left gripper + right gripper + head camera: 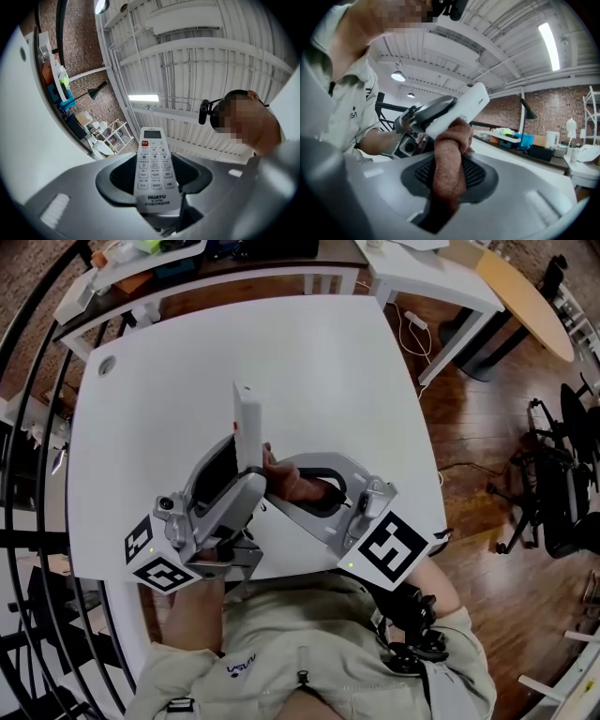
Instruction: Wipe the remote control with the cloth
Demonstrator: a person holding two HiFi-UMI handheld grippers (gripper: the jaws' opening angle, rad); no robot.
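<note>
The left gripper (pixel 242 472) is clamping the lower end of a slim white plastic remote control (pixel 153 164), its fingers pressing on the two long edges. The remote is standing lifted above the white square table (pixel 309 362). Its long axis is running up and away from the person, and the display end is projecting free beyond the jaws. The button face is turning toward the left gripper's own camera.

The right gripper (pixel 281 474) is closing its fingers on a bunched rust-brown terry cloth (pixel 449 159). The wad is sticking out past the fingertips and pressing against the remote just above the clamped end. Contact is on the plain side, facing away from the buttons.

In my judgement wiping is under way. The unwiped length is lying above the cloth, toward the free end, so the coming stroke should be following the remote's long axis upward. The right hand would be doing the travelling while the left is holding steady. The button face looks unreachable without a roll of the remote.
</note>
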